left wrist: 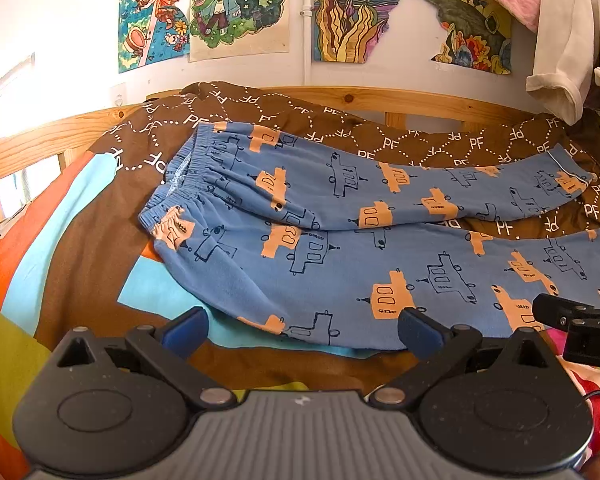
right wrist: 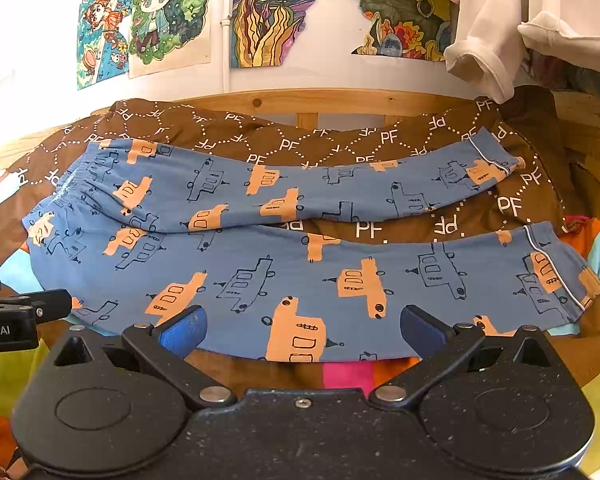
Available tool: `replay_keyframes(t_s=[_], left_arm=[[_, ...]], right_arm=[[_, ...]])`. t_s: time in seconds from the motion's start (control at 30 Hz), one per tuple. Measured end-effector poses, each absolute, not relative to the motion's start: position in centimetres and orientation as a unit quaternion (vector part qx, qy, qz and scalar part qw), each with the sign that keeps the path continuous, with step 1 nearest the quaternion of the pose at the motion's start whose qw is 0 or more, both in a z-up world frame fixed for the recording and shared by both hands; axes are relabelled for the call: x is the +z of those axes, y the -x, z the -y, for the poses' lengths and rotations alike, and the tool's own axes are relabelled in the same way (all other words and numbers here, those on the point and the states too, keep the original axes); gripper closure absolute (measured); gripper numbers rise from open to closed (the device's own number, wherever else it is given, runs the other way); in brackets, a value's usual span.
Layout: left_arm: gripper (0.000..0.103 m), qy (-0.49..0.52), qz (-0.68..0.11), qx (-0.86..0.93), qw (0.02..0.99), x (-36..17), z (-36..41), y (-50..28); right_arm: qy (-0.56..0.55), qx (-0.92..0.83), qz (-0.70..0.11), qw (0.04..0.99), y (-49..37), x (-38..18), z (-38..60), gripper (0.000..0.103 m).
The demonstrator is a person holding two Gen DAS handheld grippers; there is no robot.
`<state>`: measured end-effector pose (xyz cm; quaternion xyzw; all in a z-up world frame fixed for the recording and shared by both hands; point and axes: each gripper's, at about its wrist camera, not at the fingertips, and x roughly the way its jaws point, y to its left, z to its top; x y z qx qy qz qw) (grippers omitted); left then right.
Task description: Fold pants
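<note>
Blue pants [left wrist: 340, 248] with orange and outlined bus prints lie spread flat on the bed, waistband at the left, both legs running to the right. They also show in the right wrist view [right wrist: 284, 256]. My left gripper [left wrist: 304, 330] is open and empty, just in front of the near leg's lower edge by the seat. My right gripper [right wrist: 304, 332] is open and empty, in front of the near leg's middle. Each gripper's tip shows at the other view's edge.
A brown "PF" patterned blanket [left wrist: 420, 140] lies under and behind the pants on a colourful striped sheet [left wrist: 60, 216]. A wooden bed rail [right wrist: 340, 100] runs along the back. White and pink clothes [right wrist: 492, 20] hang at the upper right. Drawings hang on the wall.
</note>
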<state>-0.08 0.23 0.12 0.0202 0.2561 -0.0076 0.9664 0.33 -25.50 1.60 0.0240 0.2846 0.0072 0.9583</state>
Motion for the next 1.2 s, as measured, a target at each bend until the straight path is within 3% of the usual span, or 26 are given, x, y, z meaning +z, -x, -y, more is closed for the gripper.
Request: replay_keyframes(t_s=[1.2], left_arm=[[0.0, -0.018, -0.256, -0.008, 0.966, 0.1, -0.25, 0.08]], right_arm=[[-0.03, 0.008, -0.29, 0.957, -0.37, 1.49, 25.47, 0.001]])
